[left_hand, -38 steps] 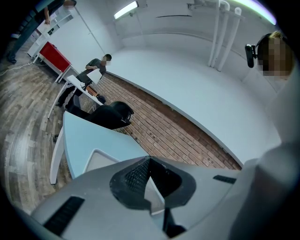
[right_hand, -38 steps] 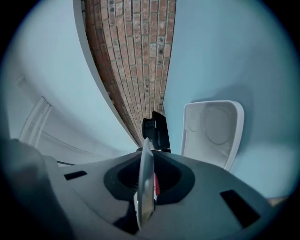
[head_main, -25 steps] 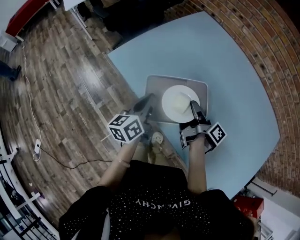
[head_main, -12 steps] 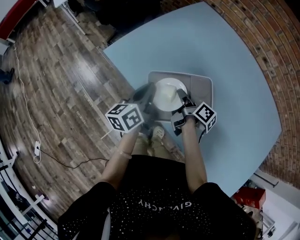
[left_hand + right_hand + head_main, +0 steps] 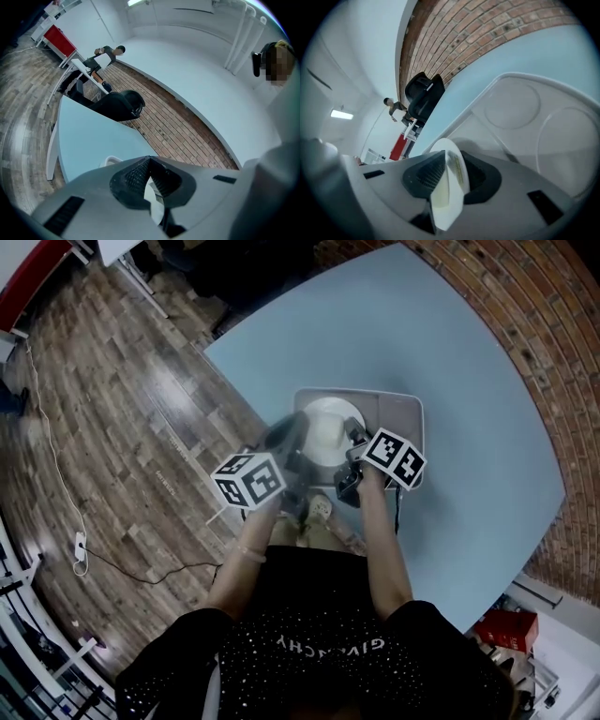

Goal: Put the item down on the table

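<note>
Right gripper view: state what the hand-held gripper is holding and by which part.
The right hand-held gripper is shut on the white plate, pinching its rim, edge-on between the jaws.

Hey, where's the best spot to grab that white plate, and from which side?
By its thin rim, from the person's side: the plate is flat and wide, so only the edge fits between jaws. The right gripper pinches it there.

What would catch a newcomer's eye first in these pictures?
First the white plate, pinched on edge in the right claw, just in front of the grey tray. Then the pale blue table under the tray, bordered by red brick on its far side.
</note>
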Action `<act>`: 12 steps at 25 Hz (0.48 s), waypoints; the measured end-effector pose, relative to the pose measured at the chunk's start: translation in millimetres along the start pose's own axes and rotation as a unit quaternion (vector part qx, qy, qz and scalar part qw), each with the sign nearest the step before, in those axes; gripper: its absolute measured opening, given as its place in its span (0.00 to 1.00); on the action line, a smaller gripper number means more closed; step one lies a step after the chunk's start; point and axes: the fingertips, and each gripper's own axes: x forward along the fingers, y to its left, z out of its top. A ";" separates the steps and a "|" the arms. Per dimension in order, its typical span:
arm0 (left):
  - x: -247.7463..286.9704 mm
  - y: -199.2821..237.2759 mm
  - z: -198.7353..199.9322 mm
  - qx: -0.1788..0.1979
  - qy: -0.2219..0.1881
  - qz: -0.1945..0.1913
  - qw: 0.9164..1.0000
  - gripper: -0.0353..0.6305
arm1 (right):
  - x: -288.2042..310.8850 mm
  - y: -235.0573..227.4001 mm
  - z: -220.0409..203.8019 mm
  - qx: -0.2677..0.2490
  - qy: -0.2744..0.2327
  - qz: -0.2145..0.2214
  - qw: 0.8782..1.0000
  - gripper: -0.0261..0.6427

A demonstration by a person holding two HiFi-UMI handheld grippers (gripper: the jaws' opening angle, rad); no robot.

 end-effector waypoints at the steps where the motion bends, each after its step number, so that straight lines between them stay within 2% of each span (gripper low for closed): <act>1: 0.6 -0.3 1.0 0.000 -0.001 0.000 1.000 0.07 | -0.4 0.6 2.7 -0.016 -0.004 -0.007 1.000 0.22; 2: 0.9 -0.5 2.5 0.001 -0.003 0.001 1.000 0.07 | -1.6 2.1 5.2 -0.028 -0.010 -0.010 1.000 0.37; 4: 0.6 -0.5 6.3 0.002 -0.009 0.002 1.000 0.07 | -7.8 4.7 12.2 -0.044 -0.032 -0.015 0.998 0.53; 7: 0.4 -2.1 10.4 0.002 -0.017 0.002 1.000 0.07 | -31.3 3.0 35.2 -0.073 -0.098 -0.034 0.992 0.55; 8: 0.5 -3.1 11.5 0.004 -0.018 0.002 1.000 0.07 | -40.2 5.0 42.7 -0.071 -0.119 -0.024 0.990 0.55; 9: 0.3 -3.8 12.2 0.006 -0.018 0.002 1.000 0.07 | -47.6 10.3 46.8 -0.055 -0.130 0.009 0.990 0.55; 10: 0.1 -4.4 12.4 0.008 -0.018 0.003 1.000 0.07 | -53.4 18.7 47.4 -0.020 -0.130 0.064 0.989 0.55; 11: 0.0 -4.9 12.2 0.009 -0.018 0.004 1.000 0.07 | -58.5 27.3 46.1 0.034 -0.123 0.127 0.984 0.54; 12: 0.4 -6.0 12.2 0.011 -0.017 0.004 1.000 0.07 | -63.2 32.2 45.0 0.101 -0.118 0.179 0.971 0.41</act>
